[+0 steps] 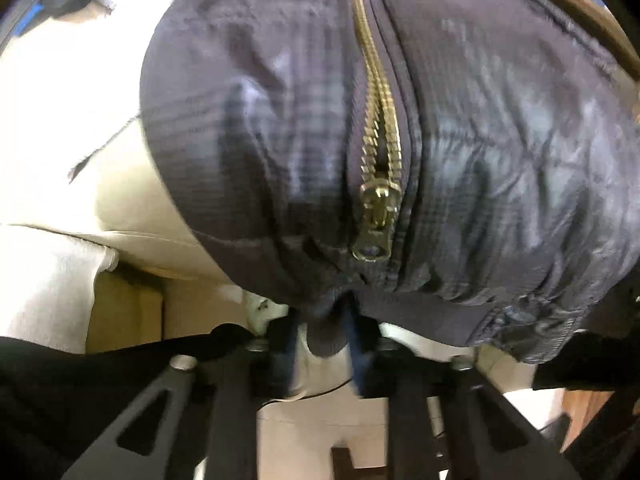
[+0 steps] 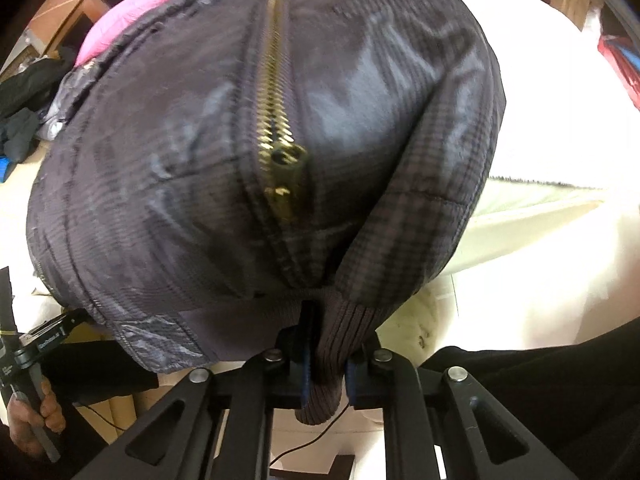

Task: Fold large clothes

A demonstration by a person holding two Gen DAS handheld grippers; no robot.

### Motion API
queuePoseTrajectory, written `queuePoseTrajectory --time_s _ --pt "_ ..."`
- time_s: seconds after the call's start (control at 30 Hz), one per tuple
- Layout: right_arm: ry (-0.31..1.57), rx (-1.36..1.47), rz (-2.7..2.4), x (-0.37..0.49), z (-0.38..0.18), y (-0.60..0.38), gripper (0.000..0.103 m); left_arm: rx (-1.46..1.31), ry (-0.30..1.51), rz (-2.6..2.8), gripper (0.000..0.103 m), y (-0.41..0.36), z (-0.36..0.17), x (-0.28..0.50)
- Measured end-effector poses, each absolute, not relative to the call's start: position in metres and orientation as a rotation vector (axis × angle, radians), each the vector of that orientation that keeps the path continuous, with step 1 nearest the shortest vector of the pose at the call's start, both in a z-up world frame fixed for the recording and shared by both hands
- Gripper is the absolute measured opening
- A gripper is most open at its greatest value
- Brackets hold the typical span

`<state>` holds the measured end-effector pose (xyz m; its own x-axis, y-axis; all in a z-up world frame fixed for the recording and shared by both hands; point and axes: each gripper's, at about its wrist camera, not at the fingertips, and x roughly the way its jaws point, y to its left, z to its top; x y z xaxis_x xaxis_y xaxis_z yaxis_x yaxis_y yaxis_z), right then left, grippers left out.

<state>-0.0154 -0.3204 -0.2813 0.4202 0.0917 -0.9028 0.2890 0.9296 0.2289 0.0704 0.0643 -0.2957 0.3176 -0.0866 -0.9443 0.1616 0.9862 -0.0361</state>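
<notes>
A dark plaid padded jacket (image 1: 460, 128) with a brass pocket zipper (image 1: 378, 152) fills the left wrist view. My left gripper (image 1: 326, 332) is shut on its ribbed hem and holds it lifted above the white surface. In the right wrist view the same jacket (image 2: 168, 184) shows another brass zipper (image 2: 276, 120). My right gripper (image 2: 326, 368) is shut on the ribbed knit hem (image 2: 340, 344), which bulges out between the fingers. The left gripper (image 2: 36, 344) shows at the lower left of the right wrist view, held by a hand.
A white padded surface (image 1: 60, 92) lies under the jacket and also shows in the right wrist view (image 2: 560, 140). A pink garment (image 2: 116, 8) sits behind the jacket. Dark clothes (image 2: 24, 92) lie at far left. A wooden frame (image 1: 592, 12) runs at upper right.
</notes>
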Motion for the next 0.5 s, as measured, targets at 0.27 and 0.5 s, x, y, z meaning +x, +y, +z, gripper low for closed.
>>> queuePoseTrajectory --time_s 0.27,0.5 --pt "1.069 0.362 -0.029 -0.05 -0.218 -0.317 0.01 0.116 1.092 -0.245 0.008 0.059 -0.24 0.042" --pt "0.947 0.372 0.125 -0.056 -0.141 -0.325 0.01 0.176 0.937 -0.326 0.008 0.05 -0.159 0.024"
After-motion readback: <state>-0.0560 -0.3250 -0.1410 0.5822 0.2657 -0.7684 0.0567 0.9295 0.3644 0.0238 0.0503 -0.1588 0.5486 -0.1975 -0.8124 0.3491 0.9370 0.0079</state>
